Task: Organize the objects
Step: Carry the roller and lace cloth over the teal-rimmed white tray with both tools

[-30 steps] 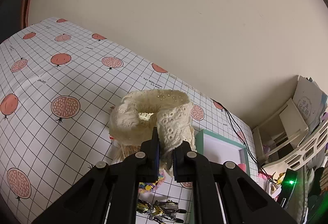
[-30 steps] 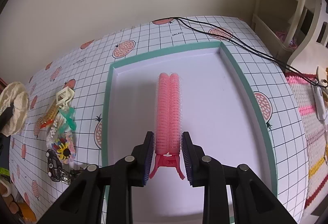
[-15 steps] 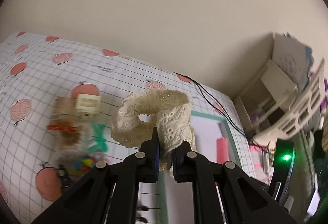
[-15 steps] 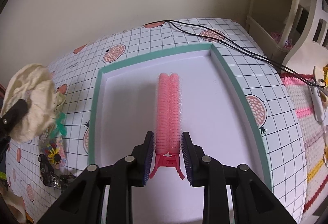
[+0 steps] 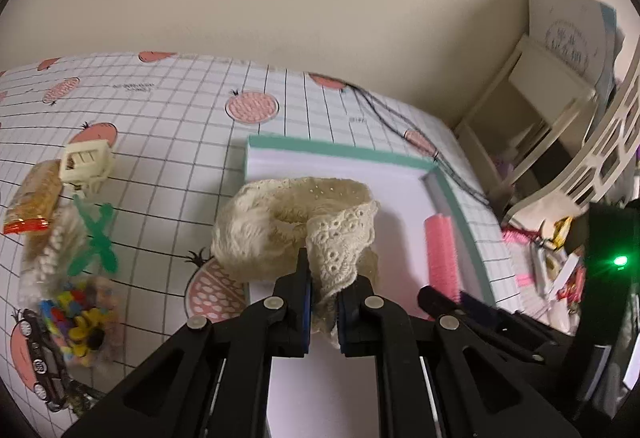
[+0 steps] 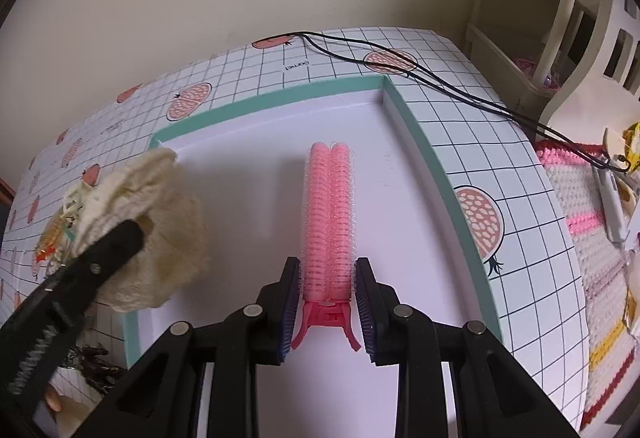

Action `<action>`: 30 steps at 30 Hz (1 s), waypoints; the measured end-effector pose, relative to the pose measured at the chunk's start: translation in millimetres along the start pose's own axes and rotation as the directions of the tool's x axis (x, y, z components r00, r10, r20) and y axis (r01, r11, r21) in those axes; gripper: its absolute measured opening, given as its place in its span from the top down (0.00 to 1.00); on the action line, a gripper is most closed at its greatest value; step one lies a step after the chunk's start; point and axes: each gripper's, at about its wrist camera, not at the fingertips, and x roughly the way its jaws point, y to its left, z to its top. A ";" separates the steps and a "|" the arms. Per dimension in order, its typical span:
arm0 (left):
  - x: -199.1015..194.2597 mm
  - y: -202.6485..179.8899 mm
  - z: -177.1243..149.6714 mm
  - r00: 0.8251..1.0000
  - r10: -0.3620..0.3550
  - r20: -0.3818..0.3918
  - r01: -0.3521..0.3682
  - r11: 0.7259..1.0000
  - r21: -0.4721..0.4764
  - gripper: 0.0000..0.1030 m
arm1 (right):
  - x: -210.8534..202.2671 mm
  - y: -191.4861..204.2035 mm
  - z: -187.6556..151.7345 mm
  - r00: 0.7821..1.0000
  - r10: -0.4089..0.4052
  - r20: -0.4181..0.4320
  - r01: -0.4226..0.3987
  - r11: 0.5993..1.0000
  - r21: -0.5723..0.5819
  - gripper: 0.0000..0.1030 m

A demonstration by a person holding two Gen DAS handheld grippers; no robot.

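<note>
Left wrist view: the left tool (image 5: 322,296) is clenched on a cream lace scrunchie (image 5: 296,226) hanging over the near-left corner of the teal-rimmed tray (image 5: 340,151). Released here, it could drape over the rim. The heap of clips (image 5: 76,238) is blurred.

Right wrist view: the right tool (image 6: 328,302) brackets a pink roller clip (image 6: 329,213) lying mid-tray; whether its pads touch is unclear, so lifting away might drag it.

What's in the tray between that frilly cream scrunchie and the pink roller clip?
Nothing: in the right wrist view, only bare white tray floor lies between the cream scrunchie and the pink roller clip.
</note>
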 end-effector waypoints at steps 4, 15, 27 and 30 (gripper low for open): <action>12.2 -1.5 -2.1 0.999 0.036 -0.032 -0.035 0.999 0.024 0.90 | 5.5 -4.0 0.5 1.000 -0.001 -0.006 0.001 1.000 0.004 0.72; 31.6 8.5 -8.8 0.992 0.078 -0.101 -0.077 0.997 0.017 0.90 | 19.3 -4.0 -2.0 0.999 -0.015 -0.039 0.015 1.000 -0.001 0.72; 26.6 10.8 -7.2 0.992 0.040 -0.117 -0.044 0.999 -0.026 0.87 | 15.6 -9.0 -3.0 0.999 -0.003 -0.035 0.004 1.000 0.024 0.71; 22.7 6.9 -6.7 0.993 0.038 -0.115 -0.040 0.999 -0.012 0.75 | 10.9 -10.9 -2.4 1.000 0.001 -0.021 0.000 1.000 0.030 0.64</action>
